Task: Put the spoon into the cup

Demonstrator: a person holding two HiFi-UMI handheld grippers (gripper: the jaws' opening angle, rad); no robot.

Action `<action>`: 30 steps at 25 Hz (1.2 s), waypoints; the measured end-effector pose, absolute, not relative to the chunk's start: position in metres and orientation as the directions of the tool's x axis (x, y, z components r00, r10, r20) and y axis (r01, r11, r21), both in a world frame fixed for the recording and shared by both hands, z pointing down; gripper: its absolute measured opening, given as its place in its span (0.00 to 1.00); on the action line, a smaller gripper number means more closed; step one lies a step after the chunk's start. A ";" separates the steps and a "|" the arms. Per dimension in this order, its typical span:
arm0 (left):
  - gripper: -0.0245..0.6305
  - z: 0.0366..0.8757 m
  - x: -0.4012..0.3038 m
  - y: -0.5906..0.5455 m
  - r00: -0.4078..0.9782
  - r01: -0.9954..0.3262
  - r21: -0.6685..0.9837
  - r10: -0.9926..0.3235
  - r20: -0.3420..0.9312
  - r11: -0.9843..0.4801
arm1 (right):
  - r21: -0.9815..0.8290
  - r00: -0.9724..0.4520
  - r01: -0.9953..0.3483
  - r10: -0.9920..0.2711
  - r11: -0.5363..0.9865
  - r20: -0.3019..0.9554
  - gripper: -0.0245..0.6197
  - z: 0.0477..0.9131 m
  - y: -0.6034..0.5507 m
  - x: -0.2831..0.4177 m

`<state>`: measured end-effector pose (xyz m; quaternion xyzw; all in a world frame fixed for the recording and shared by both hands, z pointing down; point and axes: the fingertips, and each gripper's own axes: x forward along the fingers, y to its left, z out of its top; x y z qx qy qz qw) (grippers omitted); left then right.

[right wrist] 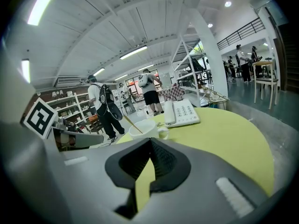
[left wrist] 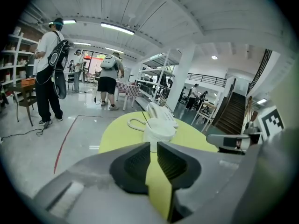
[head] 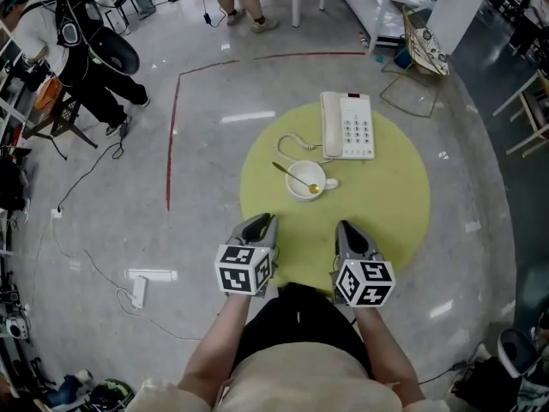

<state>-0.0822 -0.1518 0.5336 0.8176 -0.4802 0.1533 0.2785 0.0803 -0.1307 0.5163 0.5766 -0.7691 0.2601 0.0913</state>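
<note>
Floor of grey concrete filled most of the head view, and at its centre stood a round yellow-green table with a white telephone near its upper edge. At lower centre, over the table's near rim, the left gripper held its jaws a narrow slit apart with nothing between them, while the right gripper beside it had its jaw tips pressed together, also empty. Between telephone and grippers sat the white cup, apart from both tools, and the gold spoon lay in it, handle leaning out toward the upper left.
</note>
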 end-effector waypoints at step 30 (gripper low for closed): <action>0.04 0.505 -0.084 -0.111 0.566 -0.825 0.305 -0.702 0.432 -0.477 | -0.270 -0.310 -0.939 -0.869 0.214 0.386 0.04 0.502 -0.080 0.057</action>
